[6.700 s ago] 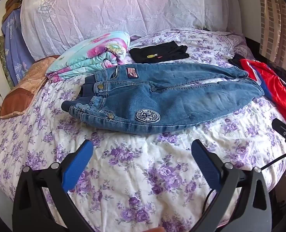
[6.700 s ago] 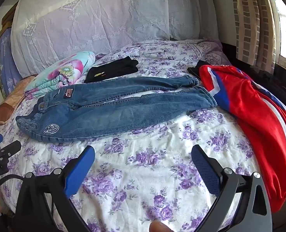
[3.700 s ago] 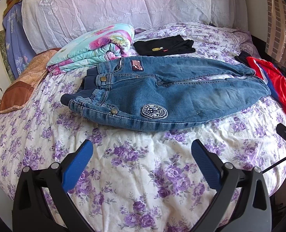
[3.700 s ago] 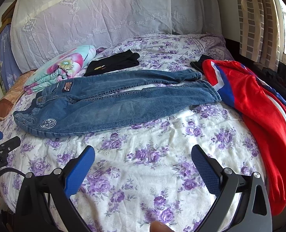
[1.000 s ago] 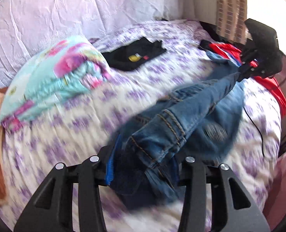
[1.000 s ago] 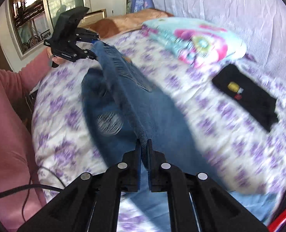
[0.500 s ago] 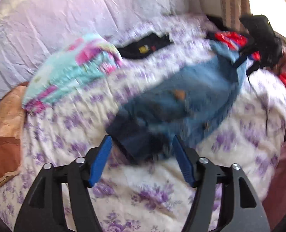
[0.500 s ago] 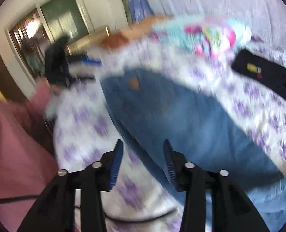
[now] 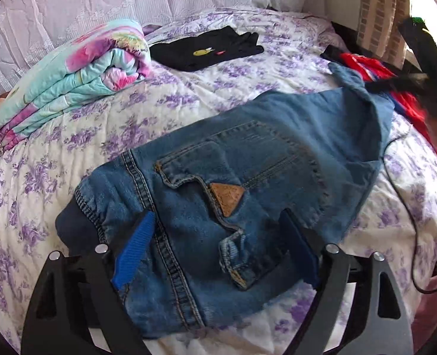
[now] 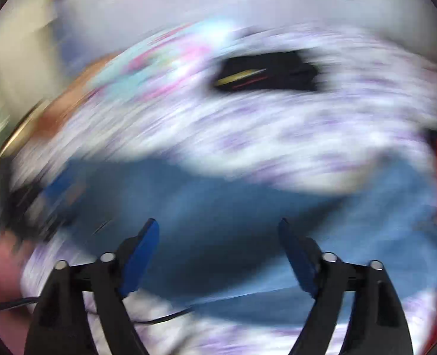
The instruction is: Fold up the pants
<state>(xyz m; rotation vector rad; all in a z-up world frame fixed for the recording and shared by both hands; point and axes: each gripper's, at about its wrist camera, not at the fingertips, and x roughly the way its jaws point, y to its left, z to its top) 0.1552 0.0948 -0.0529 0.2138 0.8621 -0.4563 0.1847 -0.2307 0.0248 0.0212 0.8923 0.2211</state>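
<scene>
My left claw has just been opening and stands wide, its blue pads hovering over the waistband end of the blue denim pants, gripping nothing. The pants lie flat on the purple-flowered bed cover, back pocket up, their long axis running from my left claw away toward upper right. My right claw, likewise just opened and empty, sits over blurred denim at the leg end. I judge the left nearer the waist.

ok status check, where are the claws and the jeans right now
Left claw open, jaws just opening, over the waistband, nothing gripped. Right claw open too, view blurred. Jeans lie on the bed. Nothing in the way.
</scene>
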